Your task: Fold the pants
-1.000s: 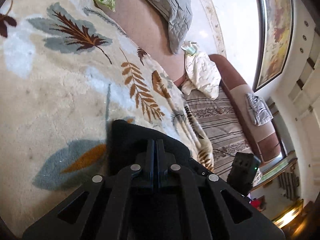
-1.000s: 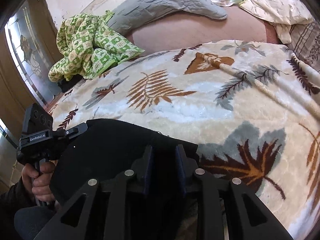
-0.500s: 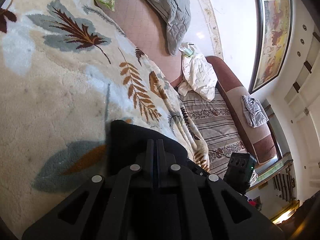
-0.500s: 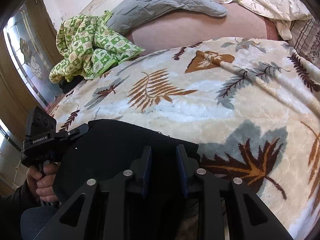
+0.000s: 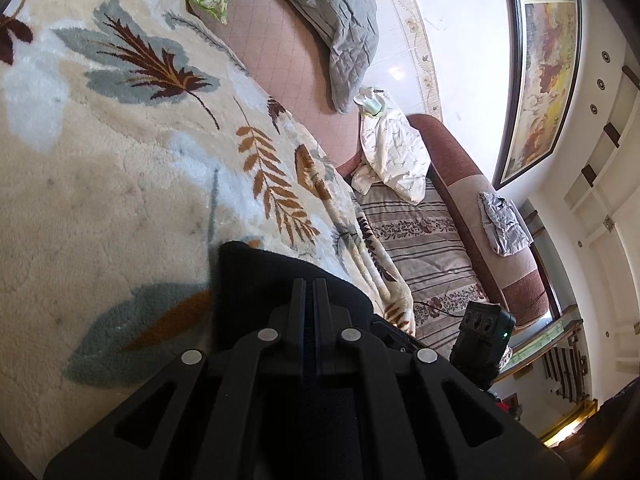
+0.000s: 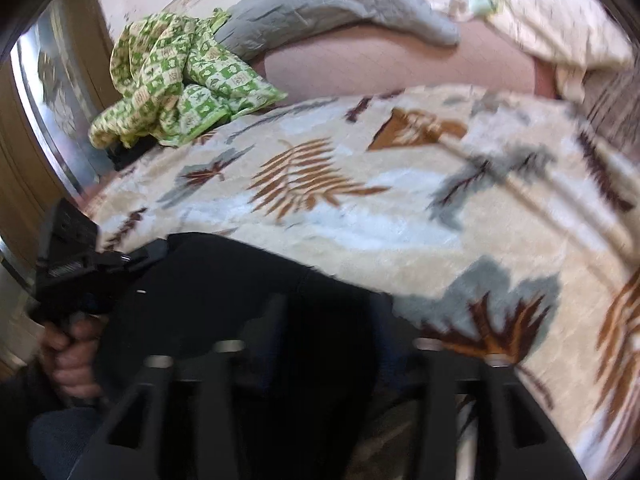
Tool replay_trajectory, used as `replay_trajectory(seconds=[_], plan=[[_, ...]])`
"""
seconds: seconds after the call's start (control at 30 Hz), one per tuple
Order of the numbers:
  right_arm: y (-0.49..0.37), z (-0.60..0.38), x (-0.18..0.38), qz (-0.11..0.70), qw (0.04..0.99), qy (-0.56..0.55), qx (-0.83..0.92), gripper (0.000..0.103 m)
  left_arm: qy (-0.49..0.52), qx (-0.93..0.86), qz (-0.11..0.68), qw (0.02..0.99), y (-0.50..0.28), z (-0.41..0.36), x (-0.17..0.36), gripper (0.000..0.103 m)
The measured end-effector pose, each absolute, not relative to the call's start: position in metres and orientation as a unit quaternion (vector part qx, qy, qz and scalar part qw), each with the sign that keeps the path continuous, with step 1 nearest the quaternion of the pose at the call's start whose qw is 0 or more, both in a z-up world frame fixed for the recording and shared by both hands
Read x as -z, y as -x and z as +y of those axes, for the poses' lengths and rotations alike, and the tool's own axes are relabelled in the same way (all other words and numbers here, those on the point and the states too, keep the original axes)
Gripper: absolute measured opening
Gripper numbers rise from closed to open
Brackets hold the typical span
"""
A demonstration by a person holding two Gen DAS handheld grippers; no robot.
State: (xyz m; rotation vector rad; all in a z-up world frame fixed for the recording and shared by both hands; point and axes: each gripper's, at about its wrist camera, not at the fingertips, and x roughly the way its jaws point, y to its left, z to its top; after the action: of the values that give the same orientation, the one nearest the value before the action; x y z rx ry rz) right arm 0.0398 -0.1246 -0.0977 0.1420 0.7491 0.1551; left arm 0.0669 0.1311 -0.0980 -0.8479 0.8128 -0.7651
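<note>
We hold the black pants (image 5: 256, 276) bunched at the near edge of the leaf-print blanket (image 5: 100, 184), left gripper (image 5: 308, 292) pinched narrow on the cloth, right gripper (image 6: 324, 316) spread wide; folding looks half done at best.

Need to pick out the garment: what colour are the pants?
Plain black pants, no pattern visible; clearest in the left wrist view, against the cream leaf-print blanket.

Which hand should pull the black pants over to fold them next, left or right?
Probably the left. The left gripper looks shut on the black pants edge. The right gripper has its fingers spread apart over the pants, and its view is blurred, so it would need to grip first.
</note>
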Motion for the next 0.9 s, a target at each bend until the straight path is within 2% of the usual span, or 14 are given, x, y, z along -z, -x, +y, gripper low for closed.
replay_trajectory(seconds=[0.03, 0.1, 0.13, 0.17, 0.27, 0.47, 0.57, 0.9], plan=[[-0.041, -0.125, 0.102, 0.37, 0.926, -0.058, -0.047, 0.102, 0.391, 0.353, 0.373, 0.763, -0.067, 0.131, 0.098, 0.001], [-0.044, -0.139, 0.113, 0.379, 0.917, -0.1, -0.081, 0.102, 0.391, 0.355, 0.371, 0.764, -0.067, 0.131, 0.098, 0.001], [-0.046, -0.153, 0.111, 0.388, 0.906, -0.132, -0.104, 0.098, 0.391, 0.356, 0.37, 0.764, -0.067, 0.131, 0.098, 0.002], [-0.043, -0.168, 0.102, 0.369, 0.913, -0.146, -0.097, 0.095, 0.392, 0.358, 0.369, 0.763, -0.067, 0.131, 0.098, 0.002], [-0.034, -0.202, 0.081, 0.293, 0.95, -0.109, 0.006, 0.103, 0.395, 0.364, 0.366, 0.76, -0.067, 0.133, 0.098, 0.004], [-0.08, -0.218, 0.129, 0.43, 0.895, -0.074, 0.087, 0.103, 0.394, 0.365, 0.366, 0.76, -0.067, 0.133, 0.097, 0.004], [-0.079, -0.205, 0.13, 0.428, 0.897, -0.032, 0.106, 0.102, 0.395, 0.364, 0.367, 0.759, -0.066, 0.133, 0.097, 0.004], [-0.079, -0.206, 0.135, 0.427, 0.898, -0.049, 0.097, 0.102, 0.398, 0.366, 0.366, 0.758, -0.067, 0.133, 0.098, 0.004]])
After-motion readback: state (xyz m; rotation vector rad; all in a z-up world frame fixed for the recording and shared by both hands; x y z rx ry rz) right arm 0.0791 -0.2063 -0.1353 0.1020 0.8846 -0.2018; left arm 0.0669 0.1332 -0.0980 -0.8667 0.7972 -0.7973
